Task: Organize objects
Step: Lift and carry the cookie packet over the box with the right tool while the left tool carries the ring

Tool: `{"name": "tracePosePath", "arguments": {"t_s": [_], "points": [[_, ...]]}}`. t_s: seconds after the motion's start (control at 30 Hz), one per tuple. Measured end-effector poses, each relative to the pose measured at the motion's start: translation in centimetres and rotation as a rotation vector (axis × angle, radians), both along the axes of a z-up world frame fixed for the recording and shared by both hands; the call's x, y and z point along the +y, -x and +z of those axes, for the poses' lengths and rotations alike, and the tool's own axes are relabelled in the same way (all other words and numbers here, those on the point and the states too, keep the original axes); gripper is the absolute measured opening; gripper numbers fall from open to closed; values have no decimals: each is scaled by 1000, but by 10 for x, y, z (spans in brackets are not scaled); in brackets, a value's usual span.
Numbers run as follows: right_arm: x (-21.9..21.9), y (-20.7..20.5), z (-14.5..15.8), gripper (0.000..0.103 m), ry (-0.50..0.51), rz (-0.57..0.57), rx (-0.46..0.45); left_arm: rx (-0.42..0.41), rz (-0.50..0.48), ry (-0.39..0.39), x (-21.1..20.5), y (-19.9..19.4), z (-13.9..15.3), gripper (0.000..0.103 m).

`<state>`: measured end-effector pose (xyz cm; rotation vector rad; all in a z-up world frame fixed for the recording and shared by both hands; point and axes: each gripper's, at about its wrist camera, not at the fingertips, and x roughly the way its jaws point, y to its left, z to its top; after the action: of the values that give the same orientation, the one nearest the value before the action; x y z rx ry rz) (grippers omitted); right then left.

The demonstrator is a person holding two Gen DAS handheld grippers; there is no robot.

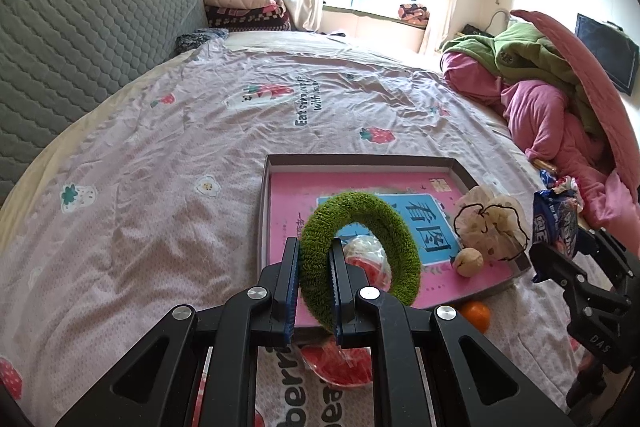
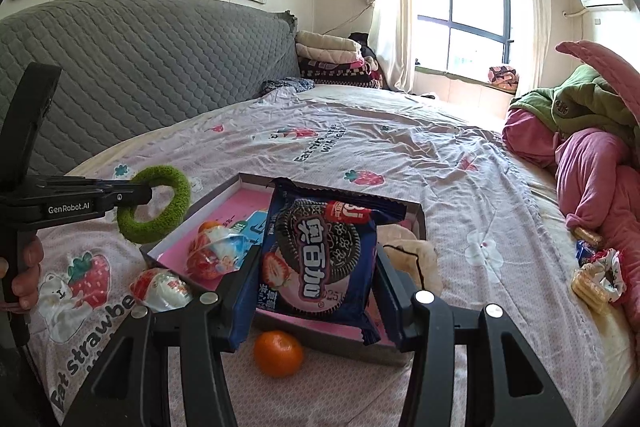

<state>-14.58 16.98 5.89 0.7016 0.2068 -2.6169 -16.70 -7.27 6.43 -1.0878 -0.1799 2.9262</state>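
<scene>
My left gripper (image 1: 314, 267) is shut on a fuzzy green ring (image 1: 384, 227) and holds it above the near left corner of a shallow box (image 1: 360, 159) with a pink floor. The ring also shows in the right wrist view (image 2: 176, 203), held by the left gripper (image 2: 150, 195). My right gripper (image 2: 316, 283) is shut on a blue Oreo packet (image 2: 320, 259), held upright over the box (image 2: 414, 223). In the box lie a cream scrunchie (image 1: 492, 223), a walnut (image 1: 469, 262) and a red-and-white wrapped snack (image 2: 216, 255).
An orange (image 2: 279, 353) lies on the bedsheet in front of the box. Another wrapped snack (image 2: 160, 289) lies left of the box. Biscuit packets (image 2: 592, 279) and pink and green bedding (image 2: 592, 155) lie at the right. A grey headboard (image 2: 140, 75) stands at the left.
</scene>
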Motion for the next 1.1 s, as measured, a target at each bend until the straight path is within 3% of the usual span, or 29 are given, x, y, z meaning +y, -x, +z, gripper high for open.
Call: {"name": "tracePosePath", "arguments": {"t_s": [0.47, 1.1], "points": [[0, 18, 6, 52, 4, -18, 22, 0, 13, 15, -10, 23, -3, 13], [-20, 41, 1, 52, -21, 12, 22, -59, 30, 28, -15, 41, -31, 13]]}}
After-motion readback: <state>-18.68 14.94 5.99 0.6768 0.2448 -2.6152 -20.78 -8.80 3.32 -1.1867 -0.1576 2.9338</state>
